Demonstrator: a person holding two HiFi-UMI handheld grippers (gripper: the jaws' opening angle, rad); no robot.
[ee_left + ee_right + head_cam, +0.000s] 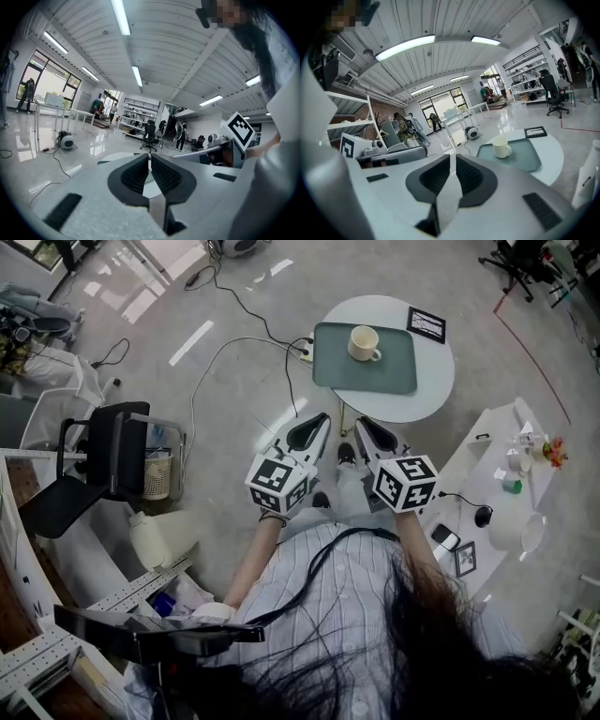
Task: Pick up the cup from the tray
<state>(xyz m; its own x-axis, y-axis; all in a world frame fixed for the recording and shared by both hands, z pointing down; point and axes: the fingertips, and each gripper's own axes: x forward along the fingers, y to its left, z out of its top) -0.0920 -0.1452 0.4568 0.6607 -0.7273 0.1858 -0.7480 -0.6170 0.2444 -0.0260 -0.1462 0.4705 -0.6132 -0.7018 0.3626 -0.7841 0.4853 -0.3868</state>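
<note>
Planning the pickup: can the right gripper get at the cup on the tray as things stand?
Probably yes. The cup stands alone on the tray, with nothing between it and the right gripper, whose shut jaws must open first.

Person wears a pale striped shirt (356, 587), crossed by a black cable (314, 568). Left gripper (317, 420) and right gripper (364, 425): white shells, black-lined jaws, black-and-white marker cubes (279, 482).
</note>
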